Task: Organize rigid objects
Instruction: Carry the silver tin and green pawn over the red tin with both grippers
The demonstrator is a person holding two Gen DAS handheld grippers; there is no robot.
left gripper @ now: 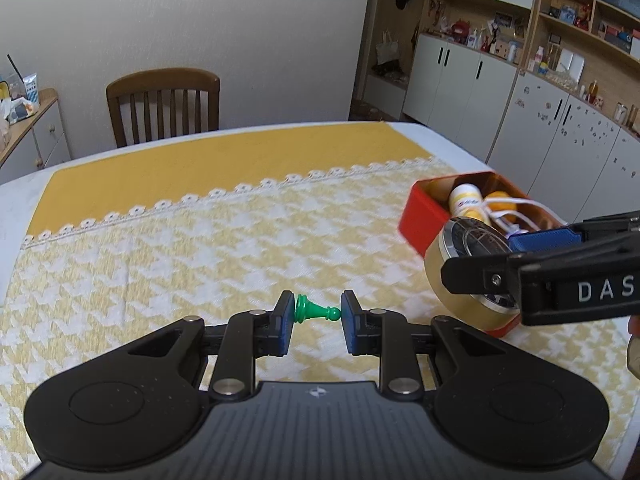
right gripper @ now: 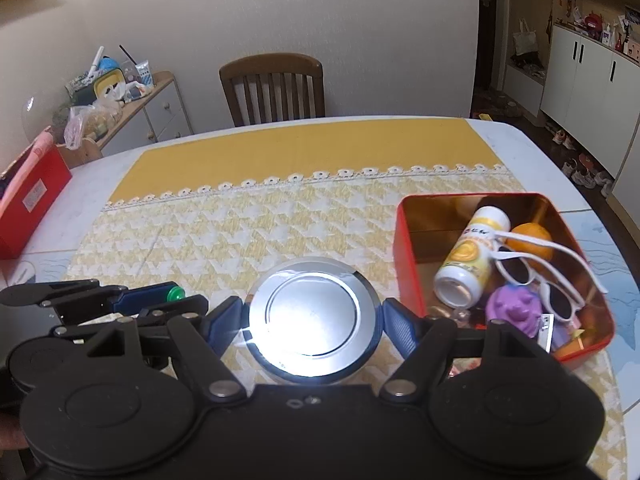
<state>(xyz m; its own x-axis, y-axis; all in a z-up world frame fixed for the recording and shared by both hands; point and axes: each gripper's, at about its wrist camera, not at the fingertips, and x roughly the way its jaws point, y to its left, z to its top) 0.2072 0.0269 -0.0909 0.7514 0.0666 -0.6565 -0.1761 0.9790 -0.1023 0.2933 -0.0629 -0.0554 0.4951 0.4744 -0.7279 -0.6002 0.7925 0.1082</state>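
My left gripper is shut on a small green pawn, held sideways between the blue pads above the yellow tablecloth. The right gripper is shut on a round tin with a shiny silver lid; in the left wrist view that gold-sided tin hangs in front of the red box. The red box with a gold inside stands on the table's right. It holds a white and yellow bottle, an orange, white sunglasses and a purple toy. The left gripper's pawn shows at the left in the right wrist view.
A wooden chair stands behind the table's far edge. A sideboard with clutter is at the far left, a red carton beside the table's left edge. White cabinets and shelves fill the right wall.
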